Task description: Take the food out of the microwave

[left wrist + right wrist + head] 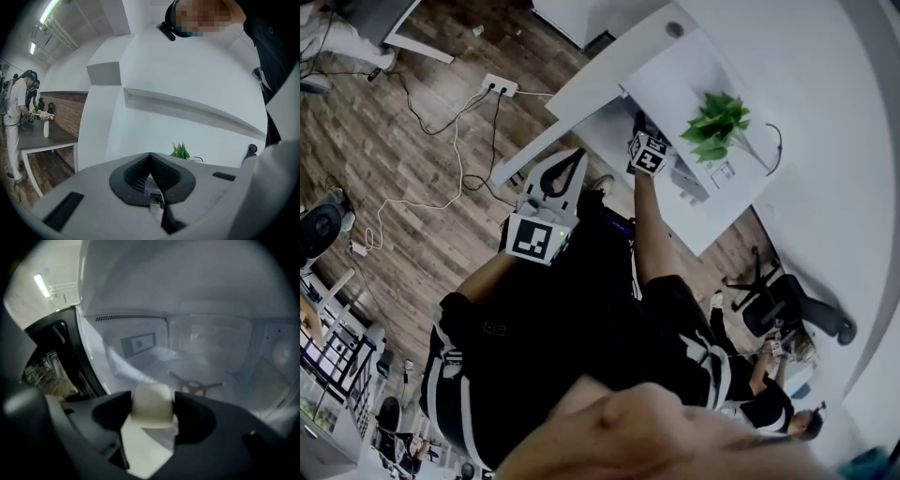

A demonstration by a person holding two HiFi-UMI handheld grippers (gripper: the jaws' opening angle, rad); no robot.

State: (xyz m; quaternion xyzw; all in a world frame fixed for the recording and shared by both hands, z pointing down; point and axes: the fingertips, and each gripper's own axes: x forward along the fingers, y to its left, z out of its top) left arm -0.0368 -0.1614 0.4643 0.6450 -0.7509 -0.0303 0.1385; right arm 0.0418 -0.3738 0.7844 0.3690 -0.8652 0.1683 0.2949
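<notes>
The right gripper view looks into the white microwave cavity. Its dark door stands open at the left, and the bare turntable ring lies on the floor. My right gripper is shut on a cream, bun-like piece of food at the cavity mouth. In the head view the right gripper reaches against the white microwave, with its jaws mostly hidden. My left gripper hangs lower left, away from the microwave. It is shut with nothing in it and faces a white wall.
A green plant sits on top of the microwave. A power strip and cables lie on the wooden floor at the left. An office chair stands at the right. People stand at a distant table.
</notes>
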